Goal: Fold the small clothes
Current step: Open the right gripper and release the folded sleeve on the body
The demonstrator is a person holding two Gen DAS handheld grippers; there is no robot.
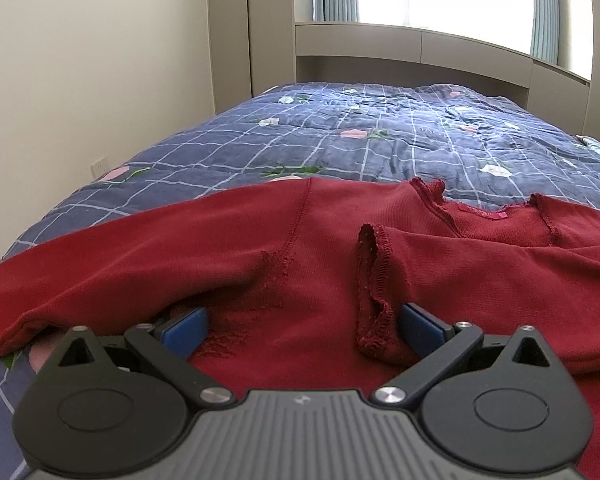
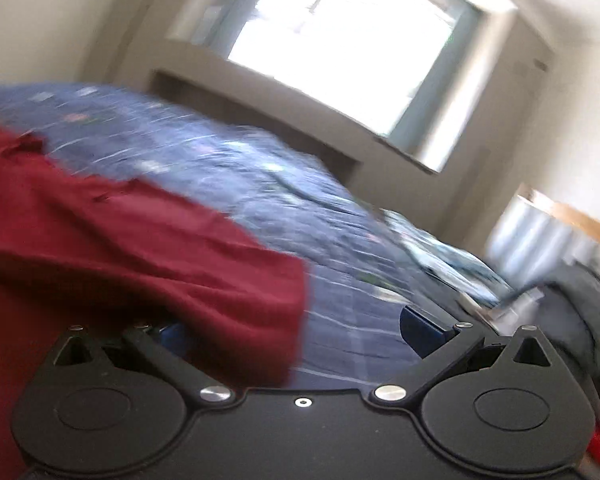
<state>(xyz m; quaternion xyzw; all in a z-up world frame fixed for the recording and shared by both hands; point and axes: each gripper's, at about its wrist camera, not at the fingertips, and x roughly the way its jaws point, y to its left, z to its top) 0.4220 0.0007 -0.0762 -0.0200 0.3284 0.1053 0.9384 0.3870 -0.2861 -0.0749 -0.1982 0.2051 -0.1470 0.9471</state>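
Red rib-knit top [image 1: 228,248], soft, with overlocked seams and a frilled neckline, spread flat on the bed; one sleeve folded in across the chest, raw cuff up. Quilt [image 1: 380,136]: blue, stitched white grid, pink and white flowers, rumpled. Beige walls, built-in headboard shelf [image 1: 412,44], bright window [image 2: 340,40], teal curtains. Left gripper [image 1: 300,328] low over the top, blue pads wide apart, cloth bunched between but unpinched. Right gripper [image 2: 296,328], view blurred: jaws fully spread at the top's edge, holding nothing.
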